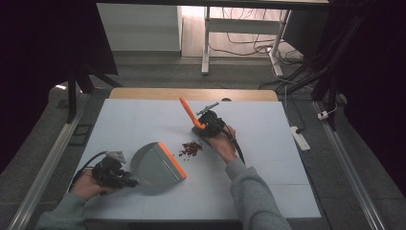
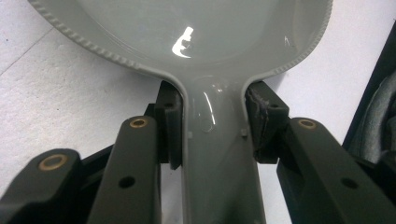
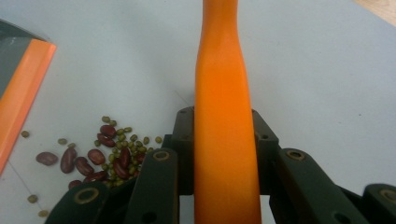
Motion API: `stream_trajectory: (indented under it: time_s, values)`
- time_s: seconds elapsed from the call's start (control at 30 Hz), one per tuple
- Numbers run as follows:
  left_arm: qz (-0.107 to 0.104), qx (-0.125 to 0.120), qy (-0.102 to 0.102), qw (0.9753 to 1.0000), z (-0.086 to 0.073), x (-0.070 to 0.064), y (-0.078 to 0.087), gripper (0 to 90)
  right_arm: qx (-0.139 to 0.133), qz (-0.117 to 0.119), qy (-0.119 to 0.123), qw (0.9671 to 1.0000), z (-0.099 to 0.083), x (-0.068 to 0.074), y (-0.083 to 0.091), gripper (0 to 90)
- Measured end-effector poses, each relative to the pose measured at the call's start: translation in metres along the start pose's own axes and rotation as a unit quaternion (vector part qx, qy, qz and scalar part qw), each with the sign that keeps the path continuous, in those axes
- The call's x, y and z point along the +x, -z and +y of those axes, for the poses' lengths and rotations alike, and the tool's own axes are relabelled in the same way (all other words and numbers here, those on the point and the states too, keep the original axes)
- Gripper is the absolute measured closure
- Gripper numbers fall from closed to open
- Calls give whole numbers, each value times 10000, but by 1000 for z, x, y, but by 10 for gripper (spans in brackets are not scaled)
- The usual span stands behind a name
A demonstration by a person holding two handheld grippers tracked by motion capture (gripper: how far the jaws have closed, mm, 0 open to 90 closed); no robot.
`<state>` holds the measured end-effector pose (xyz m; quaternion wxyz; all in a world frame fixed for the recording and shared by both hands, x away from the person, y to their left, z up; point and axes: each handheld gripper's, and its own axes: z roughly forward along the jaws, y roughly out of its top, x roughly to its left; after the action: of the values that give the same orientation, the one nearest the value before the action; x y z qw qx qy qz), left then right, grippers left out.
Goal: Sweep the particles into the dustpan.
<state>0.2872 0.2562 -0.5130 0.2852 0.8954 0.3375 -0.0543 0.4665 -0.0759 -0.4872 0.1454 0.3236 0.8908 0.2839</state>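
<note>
A grey dustpan (image 1: 152, 165) with an orange front lip (image 1: 172, 159) lies on the white table, its mouth facing right. My left gripper (image 1: 128, 181) is shut on the dustpan's handle (image 2: 212, 154), one jaw on each side. My right gripper (image 1: 202, 125) is shut on the orange handle of a brush (image 1: 189, 113), which sticks up and away from me. That handle (image 3: 224, 130) runs up between the jaws in the right gripper view. A small pile of red beans and green beans (image 1: 191, 148) lies between the lip and the brush; the pile (image 3: 109, 154) shows left of the handle.
The white table top (image 1: 268, 163) has a wooden strip along its far edge (image 1: 191, 93). A white desk frame (image 1: 206, 43) and cables stand on the floor beyond. Metal rails run along both sides of the table.
</note>
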Motion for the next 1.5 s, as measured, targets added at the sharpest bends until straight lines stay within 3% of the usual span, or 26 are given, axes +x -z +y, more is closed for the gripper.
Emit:
stream_trajectory:
  time_s: [0.7, 0.87, 1.0, 1.27, 1.5]
  values:
    - [-24, 15, -8, 10000, 2, 0, -1, 618, 113, 27, 230, 9997, 7, 22, -4, 708]
    - [-24, 13, -8, 10000, 3, 0, -1, 617, 113, 190, 240, 9995, 7, 29, -3, 708]
    - [-22, 15, -9, 10000, 3, 0, -1, 617, 124, 182, 331, 9992, 9, 38, -4, 708]
    - [-23, 14, -10, 10000, 3, 0, -1, 618, 84, 322, 192, 9993, 9, 42, -4, 708]
    - [-18, 14, -13, 10000, 3, -1, -2, 618, 68, 371, 246, 9990, 11, 54, -6, 708]
